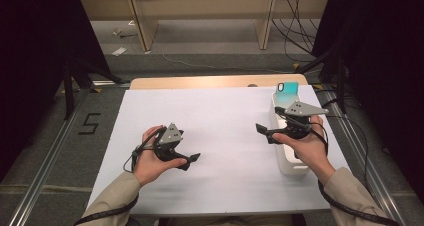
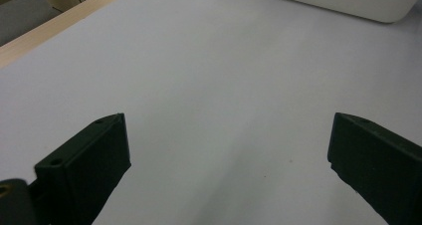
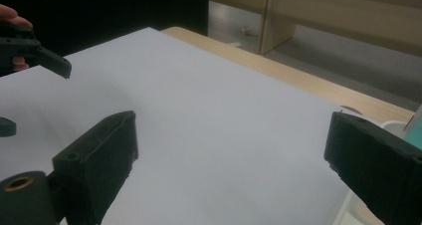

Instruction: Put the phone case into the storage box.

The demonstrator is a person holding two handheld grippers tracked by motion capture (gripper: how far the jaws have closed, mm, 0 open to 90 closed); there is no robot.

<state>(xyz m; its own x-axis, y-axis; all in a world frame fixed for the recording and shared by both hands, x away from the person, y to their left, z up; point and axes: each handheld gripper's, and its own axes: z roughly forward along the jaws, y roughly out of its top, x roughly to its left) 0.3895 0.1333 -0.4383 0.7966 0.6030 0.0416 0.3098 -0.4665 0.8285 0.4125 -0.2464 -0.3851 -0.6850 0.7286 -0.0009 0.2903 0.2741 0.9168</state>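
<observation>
Left gripper (image 1: 192, 159) held low in the left hand (image 1: 150, 161), jaws spread wide, pointing inward. Right gripper (image 1: 263, 132) in the right hand (image 1: 307, 146), jaws also wide apart, facing the left one.

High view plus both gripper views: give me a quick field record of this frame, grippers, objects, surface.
surface: white sheet over a wooden table
left gripper: held above the sheet at left, jaws wide apart, nothing between them
right gripper: held at right, beside the tray, jaws wide apart, nothing between them
tray: long white container at the sheet's right edge
phone: teal case, standing in the tray's far end
contact: neither gripper touches the tray or the phone
</observation>
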